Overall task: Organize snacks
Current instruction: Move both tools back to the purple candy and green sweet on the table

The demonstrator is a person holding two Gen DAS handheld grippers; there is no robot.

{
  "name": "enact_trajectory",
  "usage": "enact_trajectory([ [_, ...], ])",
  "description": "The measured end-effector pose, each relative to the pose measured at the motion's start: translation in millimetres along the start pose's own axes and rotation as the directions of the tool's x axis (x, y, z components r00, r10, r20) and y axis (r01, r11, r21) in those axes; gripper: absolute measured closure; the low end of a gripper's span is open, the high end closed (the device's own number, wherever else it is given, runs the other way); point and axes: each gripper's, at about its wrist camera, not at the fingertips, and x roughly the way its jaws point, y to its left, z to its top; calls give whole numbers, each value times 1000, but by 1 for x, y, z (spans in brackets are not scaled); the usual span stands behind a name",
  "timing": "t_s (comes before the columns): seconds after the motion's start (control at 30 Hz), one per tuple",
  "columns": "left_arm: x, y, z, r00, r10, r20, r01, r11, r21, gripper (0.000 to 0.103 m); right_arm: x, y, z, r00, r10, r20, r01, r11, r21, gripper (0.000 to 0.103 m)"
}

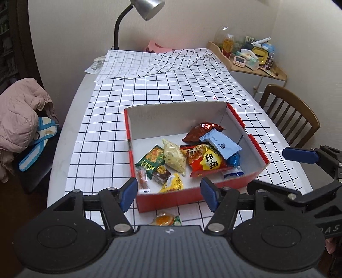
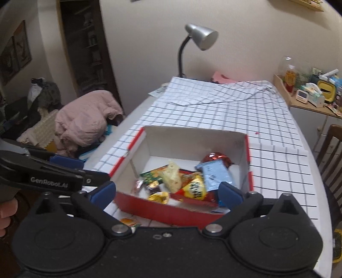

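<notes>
A red box with a white inside (image 1: 248,130) (image 2: 139,136) stands on the checked tablecloth and holds several snack packets, among them a light blue packet (image 1: 222,144) (image 2: 215,174), a red and yellow packet (image 1: 208,160) and a green packet (image 1: 150,159). One orange snack (image 1: 164,220) (image 2: 128,221) lies on the cloth in front of the box. My left gripper (image 1: 170,193) is open and empty, just above the box's near wall. My right gripper (image 2: 166,192) is open and empty at the near wall too; it shows at the right of the left wrist view (image 1: 299,156).
A silver desk lamp (image 1: 147,8) (image 2: 201,37) stands at the table's far end. A wooden chair (image 1: 292,113) is at the right, a chair with a pink jacket (image 1: 21,111) (image 2: 85,121) at the left. A cluttered side shelf (image 1: 252,55) is at the far right.
</notes>
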Motion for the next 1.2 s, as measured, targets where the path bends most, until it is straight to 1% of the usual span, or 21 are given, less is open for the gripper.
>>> enact_trajectory([
  [0.03,-3,3,-3,1000,-2,5,2,1000,-4,31,-1,4,-2,1000,9,1,-9,1000,-5,1],
  [0.07,-6,5,-7,1000,-4,11,4,1000,-11,27,-2,7,-3,1000,16,2,-16,1000,-9,1],
  [0.2,-14,17,-19,1000,-3,23,4,999,-37,24,-4,16,-10,999,43,-2,-43,999,-27,1],
  [0.27,-17,22,-26,1000,-5,29,7,999,-51,19,-4,20,-14,999,50,-7,-50,998,-35,1],
  [0.33,-19,27,-34,1000,-8,30,9,998,-58,18,-2,24,-18,998,59,-16,-60,997,-39,1],
  [0.47,-16,37,-47,1000,11,17,-10,997,-77,17,3,28,-25,997,75,-36,-76,996,-38,1],
  [0.67,-1,58,-70,998,33,-49,-39,991,-125,17,14,35,-41,994,80,-73,-82,996,-29,1],
  [0.73,4,61,-80,997,55,-61,-63,990,-125,17,19,36,-46,993,81,-84,-83,996,-21,1],
  [0.83,14,64,-91,994,67,-81,-77,989,-123,17,32,36,-53,992,70,-102,-70,998,3,1],
  [1.0,34,65,-105,991,64,-116,-76,992,-106,17,53,31,-61,986,71,-148,-62,996,62,1],
  [1.1,46,62,-109,989,72,-127,-83,993,-87,17,67,30,-64,981,86,-175,-74,995,73,2],
  [1.2,55,60,-112,989,75,-131,-87,992,-92,17,83,29,-65,971,115,-209,-99,991,86,3],
])
